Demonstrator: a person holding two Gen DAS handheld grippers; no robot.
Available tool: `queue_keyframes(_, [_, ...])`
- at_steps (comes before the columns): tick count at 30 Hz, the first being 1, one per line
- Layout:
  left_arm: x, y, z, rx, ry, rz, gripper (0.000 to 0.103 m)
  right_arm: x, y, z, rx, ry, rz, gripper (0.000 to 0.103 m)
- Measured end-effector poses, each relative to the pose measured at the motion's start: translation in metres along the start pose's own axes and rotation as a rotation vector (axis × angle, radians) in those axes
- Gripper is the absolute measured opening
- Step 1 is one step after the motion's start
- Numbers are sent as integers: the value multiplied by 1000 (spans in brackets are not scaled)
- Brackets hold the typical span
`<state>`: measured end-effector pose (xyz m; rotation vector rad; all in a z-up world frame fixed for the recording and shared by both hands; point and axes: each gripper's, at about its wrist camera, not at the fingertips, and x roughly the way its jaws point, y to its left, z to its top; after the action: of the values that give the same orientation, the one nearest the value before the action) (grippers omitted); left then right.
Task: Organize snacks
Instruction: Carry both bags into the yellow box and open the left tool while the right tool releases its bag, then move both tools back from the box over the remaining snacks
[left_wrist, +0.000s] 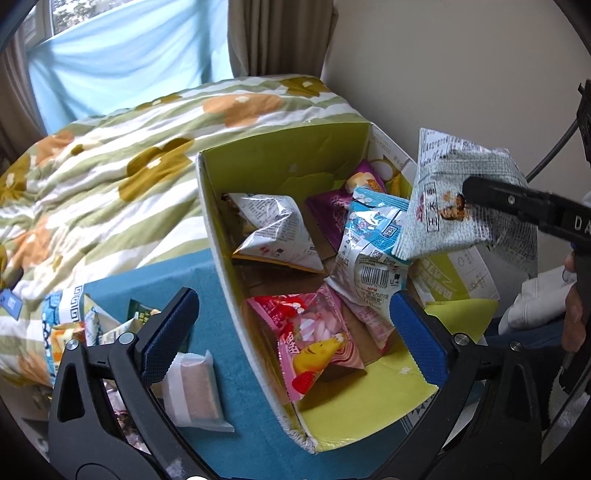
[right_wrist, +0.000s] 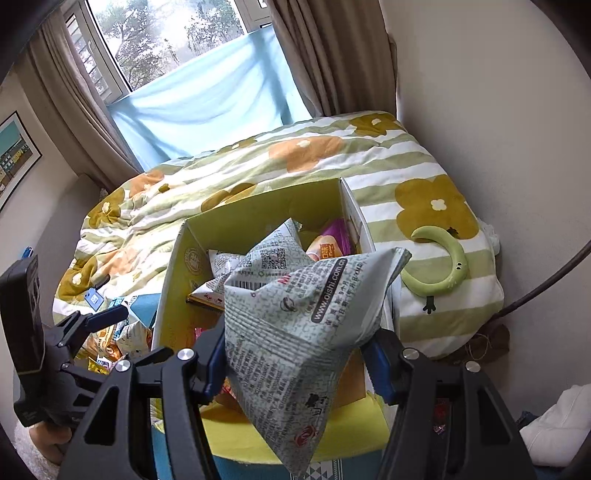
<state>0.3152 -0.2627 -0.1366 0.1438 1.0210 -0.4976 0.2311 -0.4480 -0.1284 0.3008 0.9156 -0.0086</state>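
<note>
Two claws (left_wrist: 291, 334) (right_wrist: 295, 365), one grey packet (right_wrist: 295, 332), one box (left_wrist: 210, 206).

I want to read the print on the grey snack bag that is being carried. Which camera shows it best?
The right wrist view: the grey snack bag fills the middle, held in the right gripper, its web address and barcode legible. The left wrist view shows the bag smaller at the right edge, above the box, partly covered by a jaw.

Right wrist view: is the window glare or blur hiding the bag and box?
Right wrist view: the window is bright but not hiding anything; the grey snack bag is sharp and its print readable, though it blocks much of the box. Left wrist view: even daylight, fisheye bending at the edges, box contents clear.
</note>
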Motion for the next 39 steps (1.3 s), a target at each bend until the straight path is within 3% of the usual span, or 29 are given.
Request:
queue_keyframes(12, [8,15,12,-22,4,17,102,44,27,49,-58,18,36,61])
queue_keyframes(13, [9,14,11,-19,5,19,102,47,28,49,-58,12,37,70])
queue_keyframes(14, [9,13,10,-17,5,20,102,48,28,48,-56,-3,32,88])
queue_keyframes(16, [9,11,10,-11,10,20,102,47,29,46,-57,-41,32,100])
queue_keyframes(20, [9,6,9,6,12,22,102,41,27,38,-68,-83,21,100])
queue_keyframes(27, [-6,1,5,20,-14,27,102,31,19,30,-27,-66,39,100])
queue_keyframes(39, [-90,2,-26,9,-143,90,102,-40,42,7,-58,-156,26,100])
